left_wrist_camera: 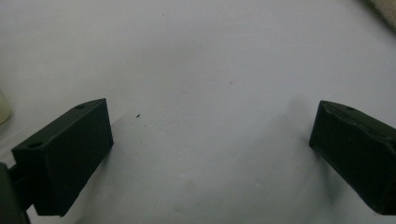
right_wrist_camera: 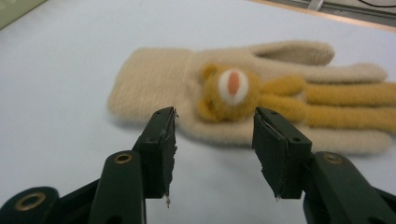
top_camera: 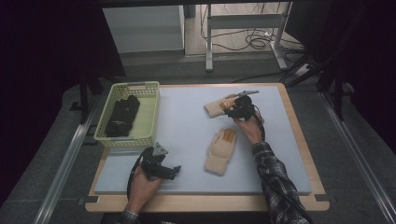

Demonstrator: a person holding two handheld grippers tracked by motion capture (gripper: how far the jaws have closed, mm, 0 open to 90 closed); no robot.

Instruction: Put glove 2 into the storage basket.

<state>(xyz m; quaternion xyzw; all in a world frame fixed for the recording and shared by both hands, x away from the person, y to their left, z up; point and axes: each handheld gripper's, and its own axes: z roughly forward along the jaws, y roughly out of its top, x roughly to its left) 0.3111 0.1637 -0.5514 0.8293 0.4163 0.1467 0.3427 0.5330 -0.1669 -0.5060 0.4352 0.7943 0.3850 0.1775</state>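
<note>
A pale grey mat (top_camera: 187, 126) covers the wooden table in a dim room. The right gripper (right_wrist_camera: 214, 154) has its jaws partly apart with nothing between them; just beyond their tips lies a cream glove (right_wrist_camera: 159, 86) with a small bear on it, flat on the mat at the far right. The left gripper (left_wrist_camera: 210, 154) holds its jaws wide over bare mat. A second cream glove (top_camera: 221, 153) lies between the hands, and a yellow basket (top_camera: 148, 116) with dark gloves (top_camera: 122, 115) sits far left.
</note>
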